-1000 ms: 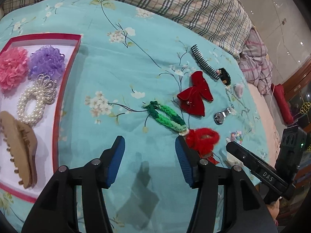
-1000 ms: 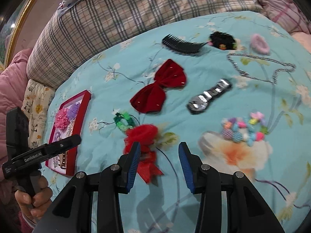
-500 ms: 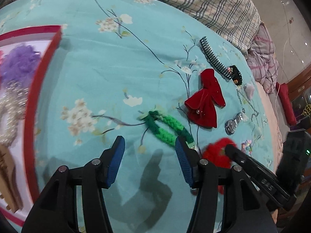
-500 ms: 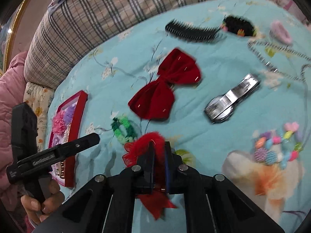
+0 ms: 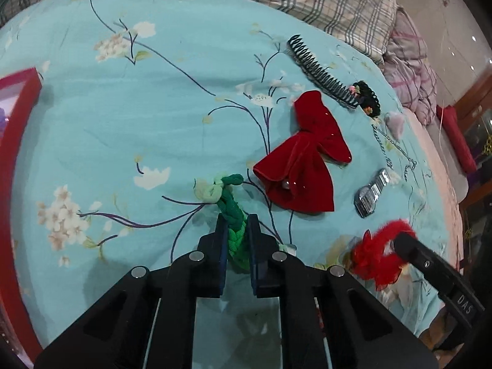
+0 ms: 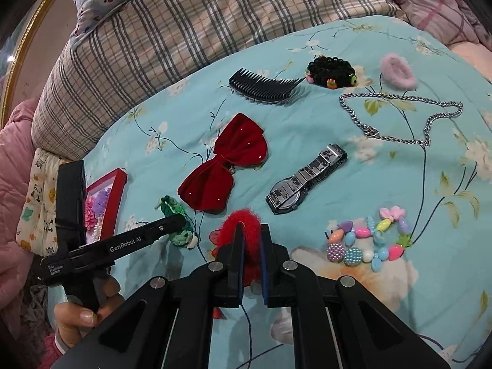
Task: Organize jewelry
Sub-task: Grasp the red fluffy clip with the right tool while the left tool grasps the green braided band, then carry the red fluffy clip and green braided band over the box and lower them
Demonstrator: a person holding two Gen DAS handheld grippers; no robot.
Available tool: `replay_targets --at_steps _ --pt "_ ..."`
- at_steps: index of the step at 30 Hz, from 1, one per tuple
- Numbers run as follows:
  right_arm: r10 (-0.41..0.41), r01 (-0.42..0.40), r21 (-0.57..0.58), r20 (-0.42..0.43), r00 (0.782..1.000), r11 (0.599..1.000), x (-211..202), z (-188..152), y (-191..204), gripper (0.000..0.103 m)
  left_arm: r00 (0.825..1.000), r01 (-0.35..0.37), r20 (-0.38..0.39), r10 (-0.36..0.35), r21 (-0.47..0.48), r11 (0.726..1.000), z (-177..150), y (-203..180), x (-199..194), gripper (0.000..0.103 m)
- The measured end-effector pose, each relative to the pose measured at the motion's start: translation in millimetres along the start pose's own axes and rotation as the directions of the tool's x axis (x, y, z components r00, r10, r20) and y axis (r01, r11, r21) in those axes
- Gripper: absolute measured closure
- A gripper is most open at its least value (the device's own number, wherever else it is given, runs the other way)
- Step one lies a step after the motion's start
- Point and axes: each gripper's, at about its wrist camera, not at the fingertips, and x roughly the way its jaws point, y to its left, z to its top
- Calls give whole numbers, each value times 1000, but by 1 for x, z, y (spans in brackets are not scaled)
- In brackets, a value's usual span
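A green braided hair tie (image 5: 230, 203) lies on the turquoise floral bedspread. My left gripper (image 5: 235, 224) has its jaws closing on the tie's near end, and the pads press on the braid. In the right wrist view the same tie (image 6: 172, 209) shows under the left gripper (image 6: 181, 221). My right gripper (image 6: 250, 230) is shut on a red fuzzy hair tie (image 6: 246, 216) with a red gauze bow. The left wrist view shows that tie (image 5: 378, 252) at the right gripper's tip (image 5: 399, 240). A red-rimmed box (image 5: 18, 92) sits at the far left.
Behind the grippers lie a red velvet bow (image 6: 227, 169), a metal watch (image 6: 304, 181), a silver chain (image 6: 399, 117), a black comb (image 6: 264, 87), a black beaded scrunchie (image 6: 330, 72), a pink fuzzy tie (image 6: 398, 70) and a pastel bead bracelet (image 6: 369, 240). A plaid pillow (image 6: 184, 30) borders the back.
My left gripper moved right, away from the box, and shut on the green braided tie. My right gripper shut on the red fuzzy tie half a second ago and still holds it.
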Motion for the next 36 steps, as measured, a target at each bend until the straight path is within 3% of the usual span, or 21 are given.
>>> replay_targets --at_steps 12,22,28,36 --pt "48 -48 -46 -3 999 998 -4 -4 32 96 998 4 70 0 -62 998 -21 36 -60 95" --pt "121 -126 -119 -47 991 985 4 -15 88 96 990 -25 136 44 -142 990 -48 77 -114 95" --pt "155 -166 -167 -75 985 972 11 -25 124 96 979 -86 166 115 -169 982 -65 99 -141 95" --pt "188 -208 -216 -107 976 954 20 -33 164 96 971 -94 192 143 -242 966 -81 136 -168 95"
